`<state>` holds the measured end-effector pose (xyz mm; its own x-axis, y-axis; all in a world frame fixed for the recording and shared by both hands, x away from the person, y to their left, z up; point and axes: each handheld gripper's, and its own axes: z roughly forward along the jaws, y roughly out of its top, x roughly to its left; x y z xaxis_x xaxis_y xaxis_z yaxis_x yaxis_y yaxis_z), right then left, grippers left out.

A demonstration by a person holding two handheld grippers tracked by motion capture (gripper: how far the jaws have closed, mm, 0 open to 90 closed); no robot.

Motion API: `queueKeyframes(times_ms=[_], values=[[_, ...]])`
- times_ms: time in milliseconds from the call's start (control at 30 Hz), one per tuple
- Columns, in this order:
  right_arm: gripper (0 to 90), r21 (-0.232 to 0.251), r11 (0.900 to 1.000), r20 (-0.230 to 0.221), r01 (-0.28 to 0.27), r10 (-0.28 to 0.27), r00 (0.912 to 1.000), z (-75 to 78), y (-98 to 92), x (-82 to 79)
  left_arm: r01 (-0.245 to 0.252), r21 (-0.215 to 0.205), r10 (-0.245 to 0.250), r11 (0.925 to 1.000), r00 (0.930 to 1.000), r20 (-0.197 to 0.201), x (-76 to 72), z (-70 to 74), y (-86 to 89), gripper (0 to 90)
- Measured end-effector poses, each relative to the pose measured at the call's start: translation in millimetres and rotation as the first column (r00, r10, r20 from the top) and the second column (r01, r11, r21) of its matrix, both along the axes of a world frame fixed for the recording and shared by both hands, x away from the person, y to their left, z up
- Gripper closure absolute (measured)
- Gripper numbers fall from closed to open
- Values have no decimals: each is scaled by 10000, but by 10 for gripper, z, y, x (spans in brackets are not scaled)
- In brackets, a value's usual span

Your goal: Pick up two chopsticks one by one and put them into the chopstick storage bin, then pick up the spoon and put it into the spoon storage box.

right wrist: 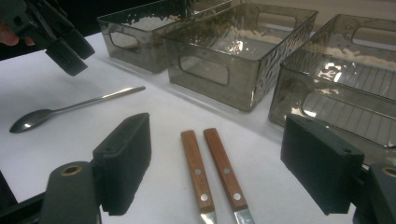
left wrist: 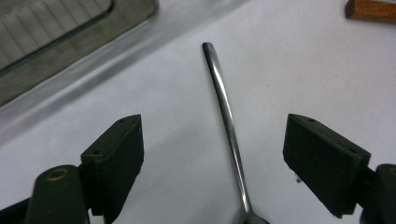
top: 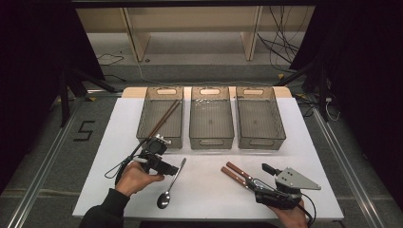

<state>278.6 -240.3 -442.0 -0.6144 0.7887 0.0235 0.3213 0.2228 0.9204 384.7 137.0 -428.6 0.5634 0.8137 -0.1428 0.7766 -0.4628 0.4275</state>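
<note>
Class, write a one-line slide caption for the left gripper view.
Open left gripper poised over the spoon handle on the white table.

White desk [top: 119, 156] on a grey carpeted floor [top: 43, 156]; black "5" [top: 83, 130] marked on the floor at left; pale wooden shelf unit [top: 190, 33] at the back w/ loose cables [top: 280, 47] nearby; black curtains [top: 366, 71] both sides; light dim, even.

Left gripper [top: 167, 167] jaws wide apart, right gripper [top: 260, 184] jaws likewise spread, both held low
</note>
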Motion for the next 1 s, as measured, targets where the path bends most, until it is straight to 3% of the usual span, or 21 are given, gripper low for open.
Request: queueKeyframes(times_ms=[467, 767, 1000], values=[[251, -28, 10000, 32, 29, -29, 10000, 6, 3, -2, 220, 435, -199, 9988, 9987, -476, -110, -163, -81, 198], [251, -12, 10000, 41, 72, -72, 10000, 2, -13, -12, 191, 492, -171, 9986, 9990, -417, -121, -211, -98, 205], [251, -21, 10000, 49, 54, -54, 10000, 1, -11, -10, 313, 453, -292, 9985, 9985, -454, -156, -255, -108, 281]])
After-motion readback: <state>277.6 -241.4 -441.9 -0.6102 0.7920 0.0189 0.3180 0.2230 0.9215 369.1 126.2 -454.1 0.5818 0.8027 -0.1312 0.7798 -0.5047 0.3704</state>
